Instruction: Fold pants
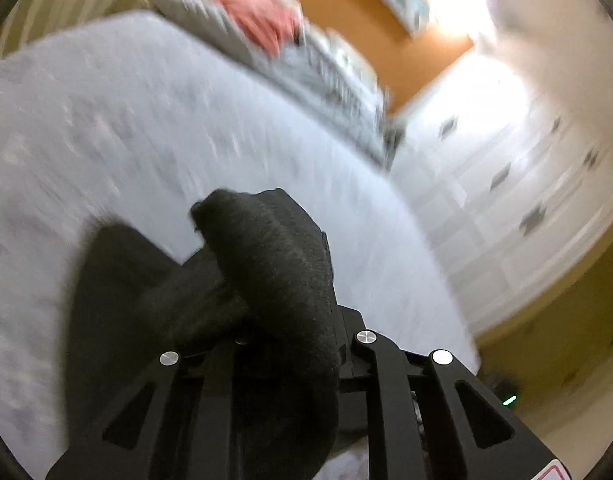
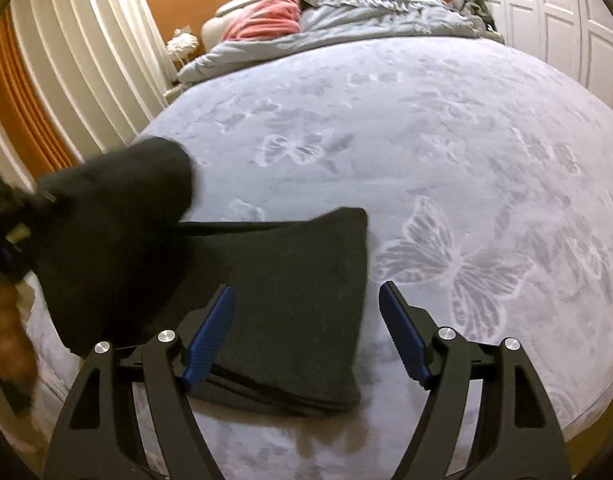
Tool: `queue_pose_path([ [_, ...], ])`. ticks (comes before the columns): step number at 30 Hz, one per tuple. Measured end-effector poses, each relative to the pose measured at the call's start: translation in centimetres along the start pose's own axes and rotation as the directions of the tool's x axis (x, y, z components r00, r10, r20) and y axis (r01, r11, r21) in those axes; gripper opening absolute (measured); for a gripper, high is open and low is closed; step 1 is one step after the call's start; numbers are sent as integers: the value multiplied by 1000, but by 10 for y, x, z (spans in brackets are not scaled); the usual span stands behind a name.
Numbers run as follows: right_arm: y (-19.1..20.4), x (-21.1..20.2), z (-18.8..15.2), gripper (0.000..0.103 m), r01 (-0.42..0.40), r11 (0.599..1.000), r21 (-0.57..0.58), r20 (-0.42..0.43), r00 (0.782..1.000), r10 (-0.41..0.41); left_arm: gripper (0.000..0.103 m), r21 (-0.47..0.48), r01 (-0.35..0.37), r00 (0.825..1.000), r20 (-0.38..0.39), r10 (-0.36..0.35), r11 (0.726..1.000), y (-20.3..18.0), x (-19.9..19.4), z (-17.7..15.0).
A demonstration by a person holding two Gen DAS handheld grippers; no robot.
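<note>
Left wrist view, blurry: your left gripper point(image 1: 282, 320) is clamping a bunched fold of the dark pants point(image 1: 266, 264), jaws closed on the cloth, fingertips hidden under it. The fabric is hanging raised above the pale bedspread point(image 1: 126, 128). A pink blanket point(image 1: 262, 20) is lying far off by the pillows.

Right wrist view: your right gripper point(image 2: 306, 332) is hovering with jaws spread wide, holding nothing, blue pads point(image 2: 210, 336) showing. The pants point(image 2: 290, 304) are lying partly folded on the butterfly bedspread point(image 2: 446, 140), near edge, under the left pad. One part is lifting at left, blurred.
</note>
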State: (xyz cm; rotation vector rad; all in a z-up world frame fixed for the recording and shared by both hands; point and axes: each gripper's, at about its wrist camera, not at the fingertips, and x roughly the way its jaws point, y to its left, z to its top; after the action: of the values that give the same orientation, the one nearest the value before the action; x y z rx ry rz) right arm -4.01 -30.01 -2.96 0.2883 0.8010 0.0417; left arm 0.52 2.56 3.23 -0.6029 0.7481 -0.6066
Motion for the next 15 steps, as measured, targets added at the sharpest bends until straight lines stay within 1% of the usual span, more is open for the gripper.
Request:
queue_pose_path([
  [2, 26, 7, -4, 72, -45, 995, -88, -22, 999, 43, 13, -25, -26, 995, 93, 28, 999, 18, -41, 14],
  [3, 42, 12, -6, 72, -68, 988, -141, -38, 997, 63, 13, -44, -55, 987, 148, 61, 998, 29, -65, 18],
  [4, 57, 17, -9, 72, -87, 978, -188, -53, 995, 78, 13, -64, -80, 978, 186, 91, 995, 38, -84, 21],
  [6, 97, 29, -14, 72, -120, 948, -296, -76, 992, 102, 13, -100, -129, 959, 243, 149, 987, 56, -116, 26],
  [7, 120, 35, -17, 72, -131, 926, -354, -84, 991, 108, 13, -113, -154, 948, 263, 179, 982, 63, -130, 25],
  [9, 149, 46, -22, 72, -140, 897, -420, -100, 989, 107, 13, -143, -207, 929, 282, 240, 968, 77, -150, 22],
  [10, 161, 54, -25, 72, -146, 883, -445, -117, 988, 104, 13, -162, -220, 925, 279, 259, 962, 86, -156, 20],
  [13, 191, 88, -38, 72, -143, 849, -509, -193, 980, 49, 13, -231, -222, 925, 257, 279, 947, 116, -166, 22],
  [14, 195, 97, -41, 71, -126, 842, -525, -189, 982, 29, 13, -251, -220, 925, 252, 283, 943, 123, -171, 18],
  [15, 195, 97, -39, 60, -135, 847, -514, -182, 982, 46, 13, -271, -222, 924, 247, 290, 937, 130, -176, 17],
])
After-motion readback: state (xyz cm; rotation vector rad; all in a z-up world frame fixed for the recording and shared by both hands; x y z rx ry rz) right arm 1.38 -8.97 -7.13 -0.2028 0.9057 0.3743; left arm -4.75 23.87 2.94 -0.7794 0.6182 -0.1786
